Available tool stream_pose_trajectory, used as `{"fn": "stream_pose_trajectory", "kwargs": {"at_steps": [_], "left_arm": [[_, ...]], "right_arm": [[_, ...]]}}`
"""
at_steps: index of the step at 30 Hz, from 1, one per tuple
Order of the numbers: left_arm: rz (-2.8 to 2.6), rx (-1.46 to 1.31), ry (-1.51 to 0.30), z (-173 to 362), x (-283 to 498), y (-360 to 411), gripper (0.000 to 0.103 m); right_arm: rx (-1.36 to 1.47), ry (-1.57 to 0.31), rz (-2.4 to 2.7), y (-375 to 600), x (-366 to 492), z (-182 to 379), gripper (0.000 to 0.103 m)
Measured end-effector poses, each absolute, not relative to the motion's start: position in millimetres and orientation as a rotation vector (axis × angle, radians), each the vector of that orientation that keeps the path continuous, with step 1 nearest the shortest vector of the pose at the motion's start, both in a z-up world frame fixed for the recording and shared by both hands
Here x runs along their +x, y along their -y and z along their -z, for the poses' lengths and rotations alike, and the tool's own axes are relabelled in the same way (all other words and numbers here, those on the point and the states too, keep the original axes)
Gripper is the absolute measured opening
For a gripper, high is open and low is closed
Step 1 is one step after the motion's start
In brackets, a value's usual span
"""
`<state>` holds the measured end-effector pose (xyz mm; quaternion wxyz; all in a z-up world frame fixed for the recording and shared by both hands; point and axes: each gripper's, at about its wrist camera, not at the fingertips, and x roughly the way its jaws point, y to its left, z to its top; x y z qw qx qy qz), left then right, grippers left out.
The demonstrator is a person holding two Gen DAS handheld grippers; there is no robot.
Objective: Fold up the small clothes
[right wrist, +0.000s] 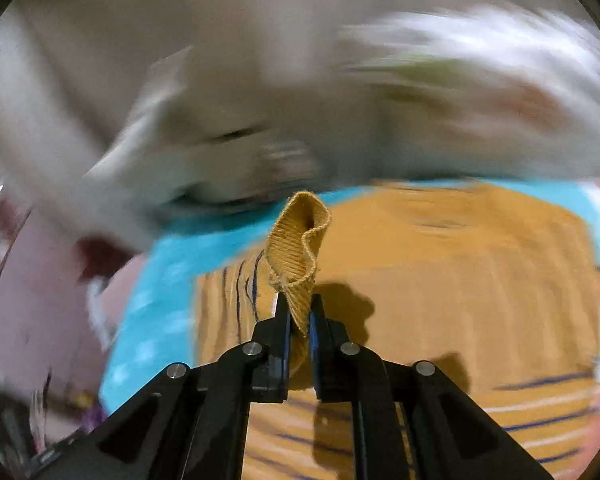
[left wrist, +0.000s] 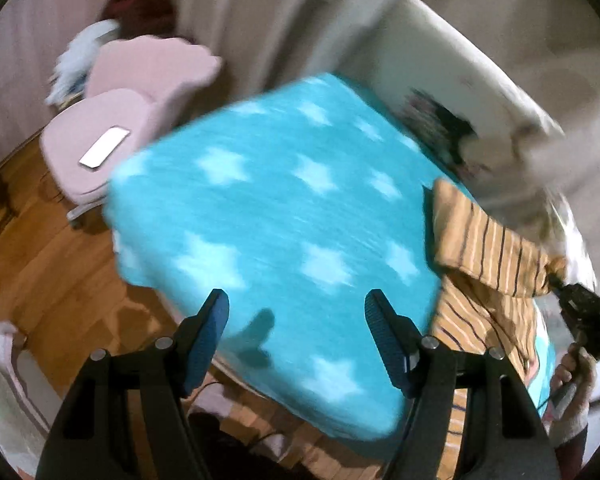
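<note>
A mustard-orange striped garment [left wrist: 488, 256] lies at the right edge of a turquoise star-patterned bed cover [left wrist: 268, 216]. My left gripper [left wrist: 296, 300] is open and empty, held above the near part of the cover, well left of the garment. My right gripper [right wrist: 299, 308] is shut on a ribbed cuff [right wrist: 300, 240] of the same garment [right wrist: 440, 280], which sticks up between the fingers. In the left wrist view the right gripper [left wrist: 556, 280] shows at the far right, holding the garment's lifted end. Both views are motion-blurred.
A pink chair [left wrist: 112, 120] with a white flat object [left wrist: 104, 148] on its seat stands left of the bed on a wooden floor [left wrist: 60, 264]. A white headboard [left wrist: 452, 84] and pale curtain [left wrist: 268, 12] lie behind the bed. Pale bedding [right wrist: 220, 120] blurs across the right view.
</note>
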<state>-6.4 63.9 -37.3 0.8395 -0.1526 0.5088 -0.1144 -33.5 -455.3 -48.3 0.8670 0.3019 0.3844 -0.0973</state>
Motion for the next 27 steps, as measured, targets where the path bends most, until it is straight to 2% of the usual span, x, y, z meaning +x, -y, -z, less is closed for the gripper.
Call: {"fn": "stream_pose_trajectory", "kwargs": {"at_steps": [3,7,9,10,13,18,20,27], "left_arm": [[0.294,-0.266,-1.085,34,-15,-22,0.07],[0.352,-0.217,-1.084,27,-26,28,0.07],[0.371,-0.192,-1.079,23,-31,48,0.07],[0.379,-0.178,-1.079,22,-32,58,0.07],[0.407,-0.123,-1.083,21,-36,88,0.07],[0.458,-0.031,-1.092,29,-31,133,0.07],[0.485,0.017,-1.111,38,-27,152,0.07],[0.647,0.143,-1.112,67,6,207,0.07]], "right_arm": [[0.649,-0.869,0.363,537,-76,82,0.01],[0.67,-0.964,0.477,589,-115,118,0.012],[0.697,-0.923,0.48,606,-140,112,0.027],[0.702,-0.893,0.483,610,-149,106,0.039],[0.708,-0.823,0.472,613,-169,87,0.039],[0.673,-0.754,0.335,578,-146,64,0.04],[0.655,-0.758,0.283,559,-128,70,0.056],[0.631,-0.963,0.362,537,-88,123,0.056]]}}
